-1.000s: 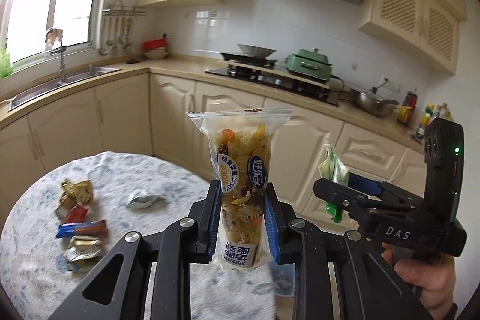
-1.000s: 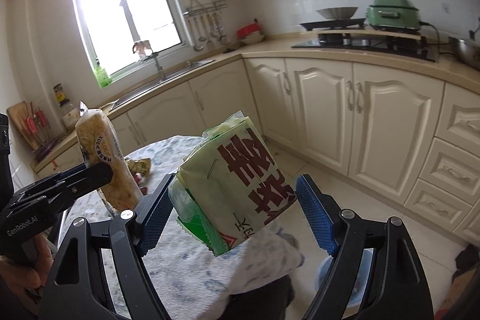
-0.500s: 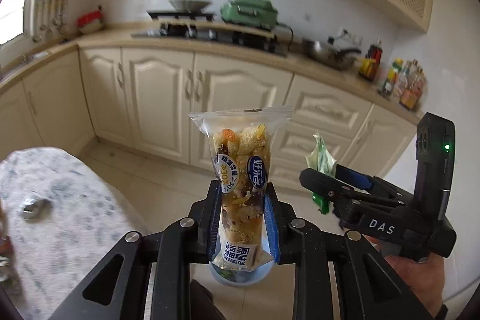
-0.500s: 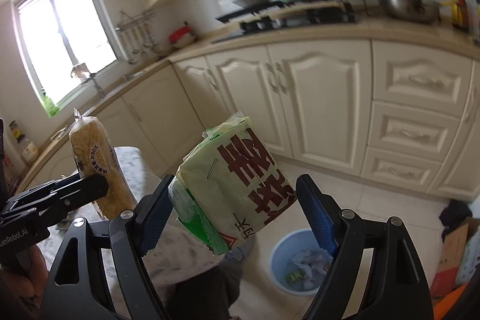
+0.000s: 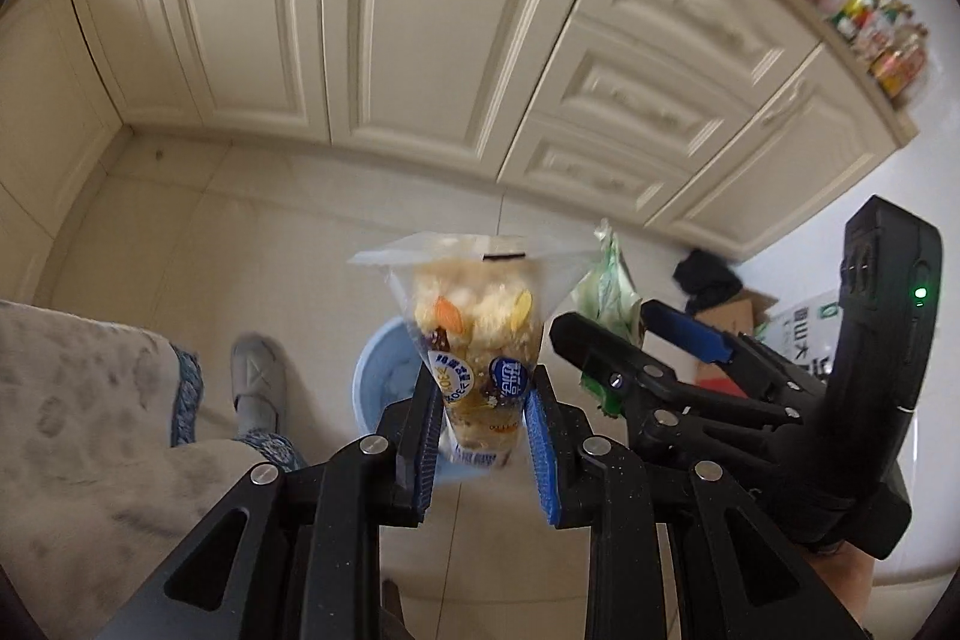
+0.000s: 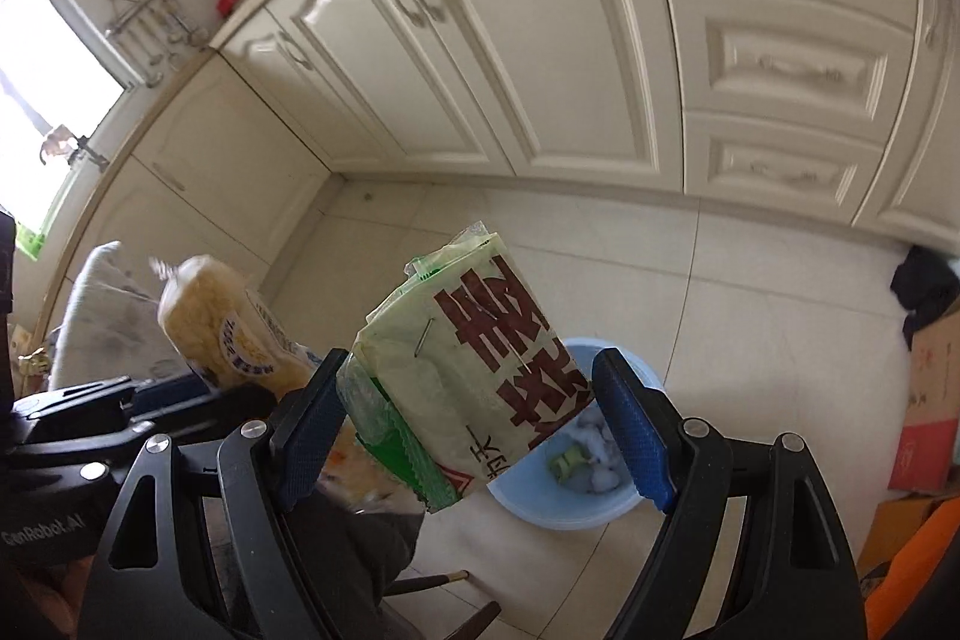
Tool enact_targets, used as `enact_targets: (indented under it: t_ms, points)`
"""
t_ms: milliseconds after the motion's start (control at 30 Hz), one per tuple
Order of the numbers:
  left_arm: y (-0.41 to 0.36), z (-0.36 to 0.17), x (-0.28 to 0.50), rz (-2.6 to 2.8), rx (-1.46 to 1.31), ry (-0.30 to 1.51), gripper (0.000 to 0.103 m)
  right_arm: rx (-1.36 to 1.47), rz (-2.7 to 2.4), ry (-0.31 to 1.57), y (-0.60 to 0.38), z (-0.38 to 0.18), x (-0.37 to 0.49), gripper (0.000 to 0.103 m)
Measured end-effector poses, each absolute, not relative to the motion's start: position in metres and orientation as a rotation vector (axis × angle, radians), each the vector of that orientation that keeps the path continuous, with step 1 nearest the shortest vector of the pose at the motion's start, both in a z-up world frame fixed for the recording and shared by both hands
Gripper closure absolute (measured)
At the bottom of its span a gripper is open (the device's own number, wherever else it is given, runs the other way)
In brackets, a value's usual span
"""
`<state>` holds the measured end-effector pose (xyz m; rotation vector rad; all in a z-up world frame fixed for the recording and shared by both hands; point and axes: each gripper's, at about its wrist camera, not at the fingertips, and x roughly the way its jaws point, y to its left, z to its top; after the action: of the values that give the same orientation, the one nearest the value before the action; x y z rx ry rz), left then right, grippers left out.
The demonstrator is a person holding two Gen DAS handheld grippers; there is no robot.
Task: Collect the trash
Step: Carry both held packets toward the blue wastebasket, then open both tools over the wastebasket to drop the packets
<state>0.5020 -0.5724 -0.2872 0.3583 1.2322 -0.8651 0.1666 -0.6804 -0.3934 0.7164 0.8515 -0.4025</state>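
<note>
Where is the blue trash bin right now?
The blue trash bin stands on the tiled floor before the cream cabinets. In the right wrist view it shows behind the green packet; in the left, behind the snack bag.

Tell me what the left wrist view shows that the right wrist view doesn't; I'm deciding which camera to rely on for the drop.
Only the left wrist view shows a grey shoe on the floor beside the tablecloth, and the bottles on the counter. Only the right wrist view shows the window, the hanging utensils, and the crumpled trash inside the bin. Both show the blue bin, the snack pack in the left gripper, the green bag in the right gripper, and the cream cabinets.
</note>
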Motion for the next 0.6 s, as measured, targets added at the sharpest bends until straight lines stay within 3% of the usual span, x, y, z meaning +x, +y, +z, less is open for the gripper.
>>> enact_targets:
  t_ms: [100,200,267,300,467,600]
  points:
    - [-0.595,-0.321,0.523,-0.811,0.392,1.312,0.077,0.752,-0.419,0.905,-0.695,-0.427,0.172,0.021]
    - [-0.607,-0.338,0.532,-0.745,0.414,1.345,0.055,0.799,-0.412,0.97,-0.703,-0.455,0.177,0.019]
    - [-0.613,-0.337,0.531,-0.717,0.426,1.323,0.027,0.818,-0.421,0.984,-0.706,-0.467,0.176,0.01]
    - [-0.613,-0.335,0.531,-0.699,0.432,1.306,0.022,0.826,-0.432,0.988,-0.708,-0.472,0.175,0.004]
    - [-0.612,-0.316,0.529,-0.659,0.431,1.231,0.007,0.856,-0.476,0.988,-0.706,-0.478,0.163,0.0]
    - [-0.603,-0.296,0.526,-0.639,0.406,1.171,0.006,0.851,-0.508,0.963,-0.697,-0.462,0.156,0.0]
